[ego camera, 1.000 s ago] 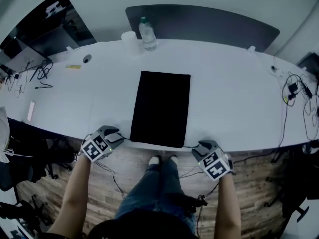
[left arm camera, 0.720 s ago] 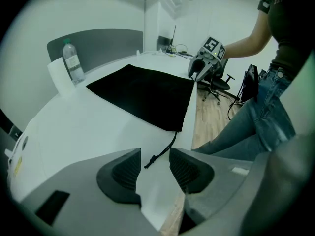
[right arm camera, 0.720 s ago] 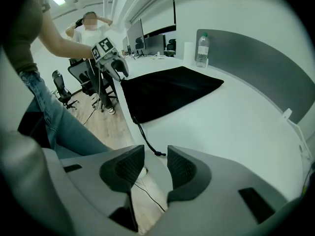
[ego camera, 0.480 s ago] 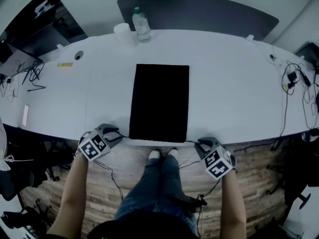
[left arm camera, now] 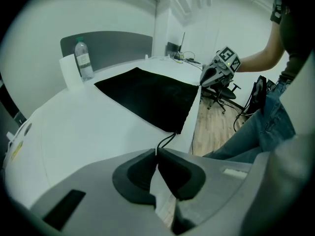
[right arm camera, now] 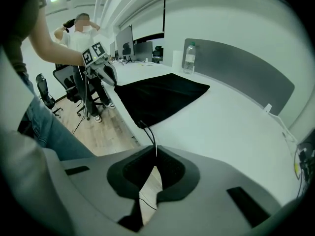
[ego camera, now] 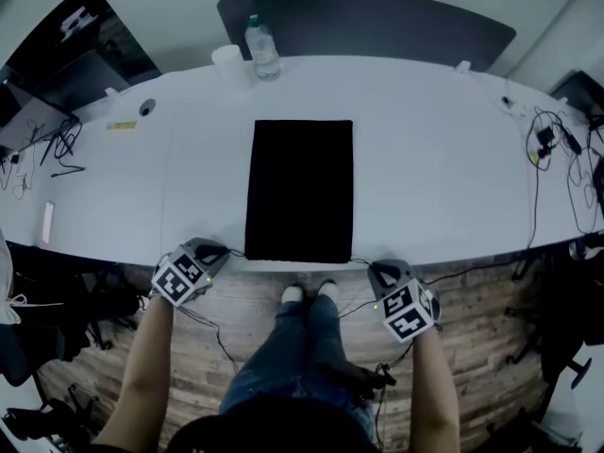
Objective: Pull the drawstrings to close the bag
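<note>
A flat black drawstring bag [ego camera: 300,189] lies on the white table [ego camera: 444,177], its mouth at the near edge. My left gripper [ego camera: 225,252] sits at the bag's near left corner; its jaws have just been closing and are shut on the left drawstring [left arm camera: 166,140], which runs from the fingertips to the bag's corner [left arm camera: 178,130]. My right gripper [ego camera: 374,268] is at the near right corner; its jaws have just been closing and pinch the right drawstring [right arm camera: 149,133], which leads to the bag [right arm camera: 157,95].
A water bottle [ego camera: 261,49] and a white cup [ego camera: 227,62] stand at the table's far edge. Cables [ego camera: 552,149] lie at the right end, more cables [ego camera: 52,144] at the left. Office chairs [left arm camera: 224,85] stand on the wooden floor. Another person [right arm camera: 81,33] stands beyond the table.
Both grippers stayed at the bag's near corners; the right one shifted slightly inward. The camera view drifted, so the bag sits a little higher in the picture.
</note>
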A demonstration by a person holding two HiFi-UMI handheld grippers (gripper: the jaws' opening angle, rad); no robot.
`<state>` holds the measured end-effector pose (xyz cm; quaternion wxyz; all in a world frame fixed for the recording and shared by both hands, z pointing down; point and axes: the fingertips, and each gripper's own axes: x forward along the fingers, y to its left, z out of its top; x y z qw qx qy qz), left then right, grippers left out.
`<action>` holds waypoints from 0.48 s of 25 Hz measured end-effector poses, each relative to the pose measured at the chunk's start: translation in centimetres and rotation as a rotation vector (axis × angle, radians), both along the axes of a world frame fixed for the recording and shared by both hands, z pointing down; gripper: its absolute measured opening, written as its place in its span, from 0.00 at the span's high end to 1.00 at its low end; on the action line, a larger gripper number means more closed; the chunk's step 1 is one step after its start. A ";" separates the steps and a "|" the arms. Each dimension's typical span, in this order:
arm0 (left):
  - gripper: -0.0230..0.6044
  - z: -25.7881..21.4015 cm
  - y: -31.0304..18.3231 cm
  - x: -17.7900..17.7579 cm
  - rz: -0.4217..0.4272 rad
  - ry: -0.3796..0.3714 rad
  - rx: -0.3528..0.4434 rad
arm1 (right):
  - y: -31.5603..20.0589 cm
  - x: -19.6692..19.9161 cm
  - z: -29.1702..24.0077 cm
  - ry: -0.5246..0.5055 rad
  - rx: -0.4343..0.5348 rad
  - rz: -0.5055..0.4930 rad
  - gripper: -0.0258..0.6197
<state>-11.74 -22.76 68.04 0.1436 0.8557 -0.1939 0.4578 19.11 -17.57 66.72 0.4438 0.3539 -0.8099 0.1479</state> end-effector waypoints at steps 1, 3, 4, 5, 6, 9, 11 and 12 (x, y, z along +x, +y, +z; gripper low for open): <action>0.94 -0.1 0.1 0.0 -0.004 0.002 0.007 | -0.1 0.1 -0.5 -0.005 0.008 0.011 0.95; 0.94 -0.5 0.0 -0.1 -0.025 0.014 0.024 | -0.4 0.5 -1.3 -0.013 0.029 0.034 0.95; 0.94 -0.8 -0.2 -0.1 -0.040 0.023 0.034 | -0.7 0.7 -1.7 -0.016 0.042 0.043 0.95; 0.94 -1.2 -0.4 -0.1 -0.055 0.035 0.045 | -1.0 0.9 -2.1 -0.018 0.056 0.052 0.95; 0.94 -1.7 -0.7 -0.1 -0.070 0.046 0.056 | -1.3 1.0 -2.6 -0.019 0.069 0.061 0.95; 0.94 -3.2 -1.7 0.1 -0.096 0.062 0.085 | -2.4 1.2 -4.0 -0.021 0.098 0.087 0.95; 0.94 -4.5 -2.5 0.3 -0.109 0.070 0.114 | -3.3 1.4 -5.0 -0.028 0.126 0.112 0.95; 0.94 -5.2 -2.9 0.4 -0.117 0.077 0.130 | -3.8 1.6 -5.5 -0.032 0.143 0.128 0.95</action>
